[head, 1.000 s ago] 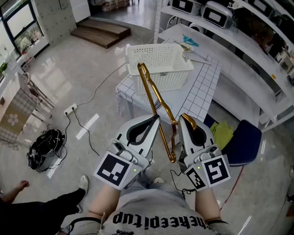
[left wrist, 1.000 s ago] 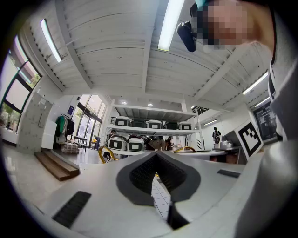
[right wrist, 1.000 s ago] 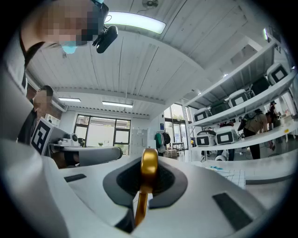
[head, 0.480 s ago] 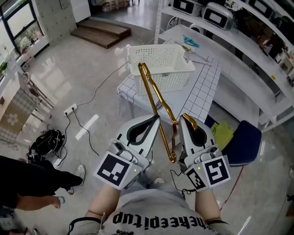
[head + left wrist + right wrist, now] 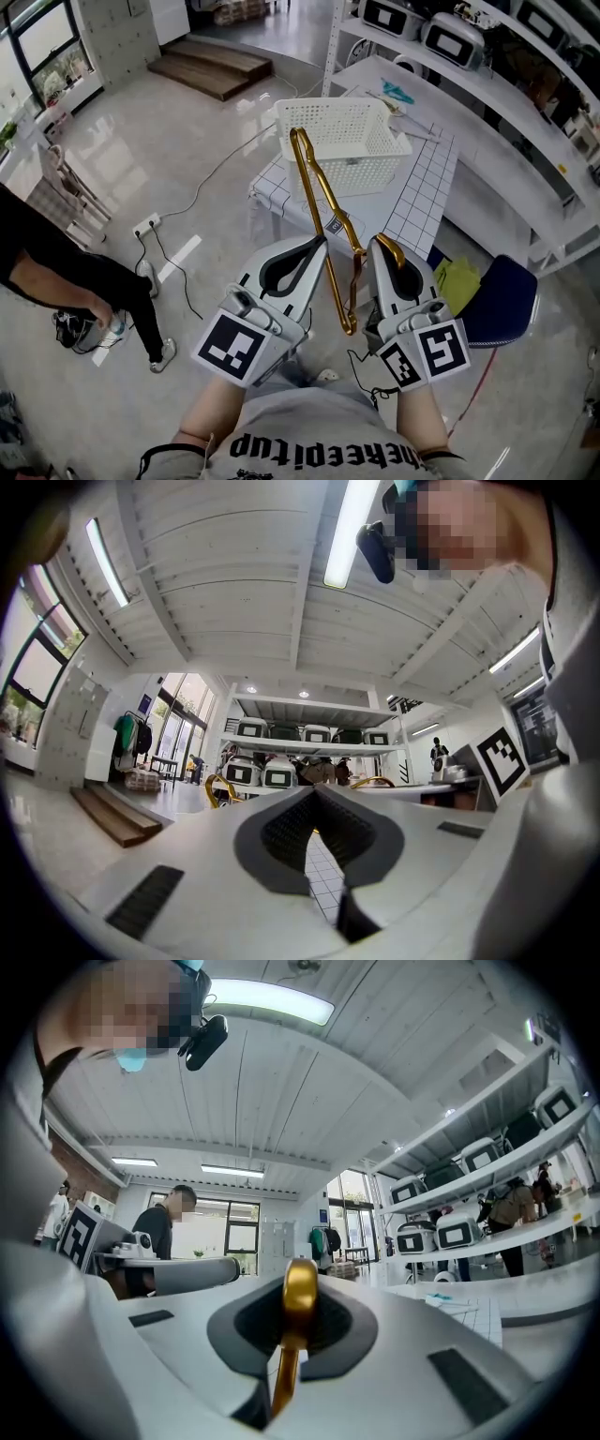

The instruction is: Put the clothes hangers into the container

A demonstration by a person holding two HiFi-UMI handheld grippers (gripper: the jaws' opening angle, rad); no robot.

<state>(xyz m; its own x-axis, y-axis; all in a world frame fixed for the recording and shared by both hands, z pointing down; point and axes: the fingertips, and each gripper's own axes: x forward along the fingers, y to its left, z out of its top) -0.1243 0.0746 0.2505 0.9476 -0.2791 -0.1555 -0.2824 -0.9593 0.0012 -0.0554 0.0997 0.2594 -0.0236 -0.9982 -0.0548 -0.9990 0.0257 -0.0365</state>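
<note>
A golden clothes hanger [image 5: 323, 211] hangs slanted in front of me, its top end over the white perforated basket [image 5: 356, 127]. The basket stands on a small table with a grid-pattern cloth [image 5: 424, 197]. My right gripper [image 5: 382, 244] is shut on the hanger's hook, and in the right gripper view the gold hook [image 5: 299, 1302] sits clamped between the jaws of that gripper [image 5: 300, 1274]. My left gripper [image 5: 319, 244] is beside the hanger's bar with its jaws together and nothing in them. The left gripper [image 5: 315, 791] looks toward the table, gold hanger parts [image 5: 217, 786] showing past it.
A person in dark clothes [image 5: 66, 272] bends over a black bag [image 5: 73, 330] on the floor at left. A power strip and cable [image 5: 145, 223] lie on the floor. A blue chair [image 5: 499, 302] with yellow-green cloth [image 5: 457, 275] stands right; white shelves [image 5: 487, 84] behind the table.
Both grippers have moved with the hanger toward the table, so the basket sits slightly further right in view. A person in dark clothes has come into view at left.
</note>
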